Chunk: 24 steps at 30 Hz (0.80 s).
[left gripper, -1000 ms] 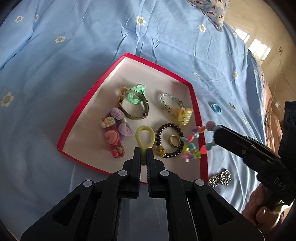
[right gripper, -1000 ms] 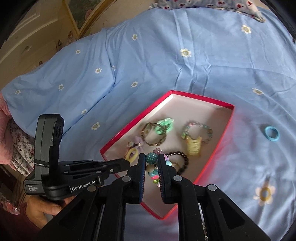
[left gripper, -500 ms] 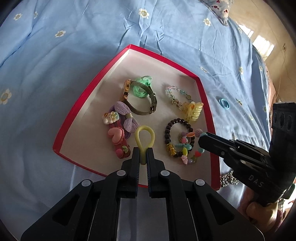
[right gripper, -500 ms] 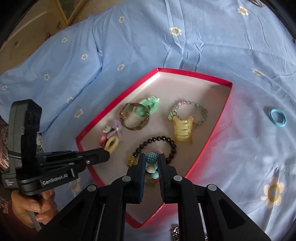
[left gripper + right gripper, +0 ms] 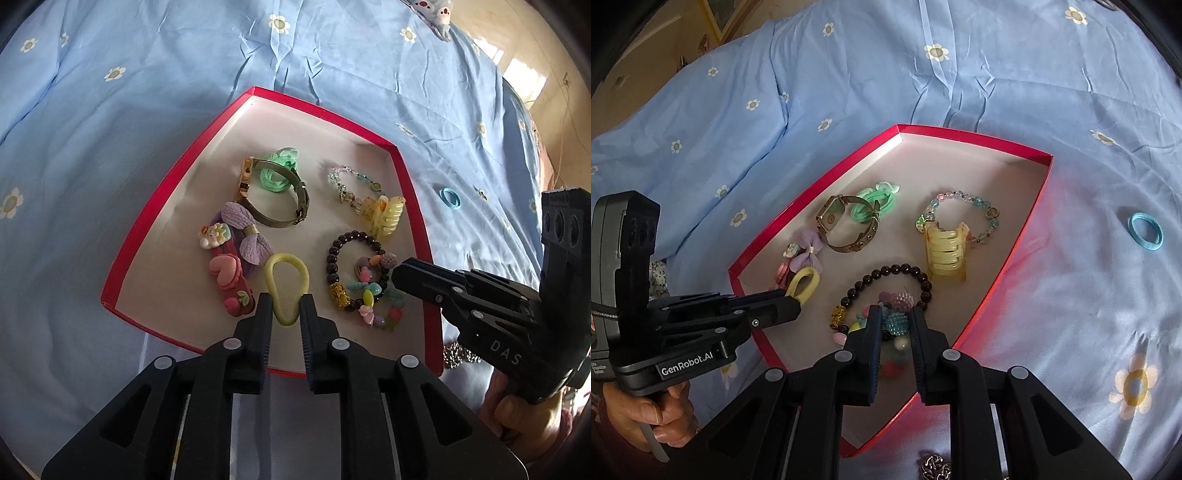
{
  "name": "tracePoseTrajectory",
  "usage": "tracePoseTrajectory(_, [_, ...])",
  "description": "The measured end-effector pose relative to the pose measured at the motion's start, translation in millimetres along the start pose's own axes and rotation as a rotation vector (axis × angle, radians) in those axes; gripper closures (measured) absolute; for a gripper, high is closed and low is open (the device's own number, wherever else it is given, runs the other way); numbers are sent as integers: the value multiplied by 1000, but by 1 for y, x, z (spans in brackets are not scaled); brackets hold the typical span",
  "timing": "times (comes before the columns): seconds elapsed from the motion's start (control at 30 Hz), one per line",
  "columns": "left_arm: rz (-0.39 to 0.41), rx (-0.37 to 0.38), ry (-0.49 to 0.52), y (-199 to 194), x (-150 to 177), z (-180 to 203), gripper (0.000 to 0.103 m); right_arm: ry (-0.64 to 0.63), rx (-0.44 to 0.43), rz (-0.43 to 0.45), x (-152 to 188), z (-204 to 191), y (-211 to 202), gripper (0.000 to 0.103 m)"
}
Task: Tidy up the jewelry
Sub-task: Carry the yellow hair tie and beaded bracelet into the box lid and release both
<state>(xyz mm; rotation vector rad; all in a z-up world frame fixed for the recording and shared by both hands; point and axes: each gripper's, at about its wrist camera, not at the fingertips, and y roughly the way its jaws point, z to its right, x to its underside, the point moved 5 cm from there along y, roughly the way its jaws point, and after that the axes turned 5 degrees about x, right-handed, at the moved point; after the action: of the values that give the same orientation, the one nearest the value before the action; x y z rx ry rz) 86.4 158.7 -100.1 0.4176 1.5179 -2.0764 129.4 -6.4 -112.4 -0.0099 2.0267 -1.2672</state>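
Watch face (image 5: 830, 218) shows only in right wrist view.

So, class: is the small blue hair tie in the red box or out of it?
Out. The blue hair tie lies on the blue bedsheet, beyond the red box wall, apart from it.

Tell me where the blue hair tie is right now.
The blue hair tie lies on the bedsheet outside the red box, off its right wall, level with the yellow hair claw; the left wrist view shows it there too.
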Motion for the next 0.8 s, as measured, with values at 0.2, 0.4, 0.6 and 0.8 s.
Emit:
tracePoseTrajectory(0.2, [10,-8,7,-4,0,3,78,23,-1,15,-1,4,-4,82])
tracePoseTrajectory(0.4, [26,-15,3,-13,0,4,69,40,-11,49,-3,8,-16,66])
tracePoseTrajectory(0.6, [60,-25,-2,-27,2,4,55,56,-15,86,-2,9,-30,53])
tracePoseTrajectory(0.8, [95,-23,-20,-41,8,2,43,83,-27,120,2,10,-42,36])
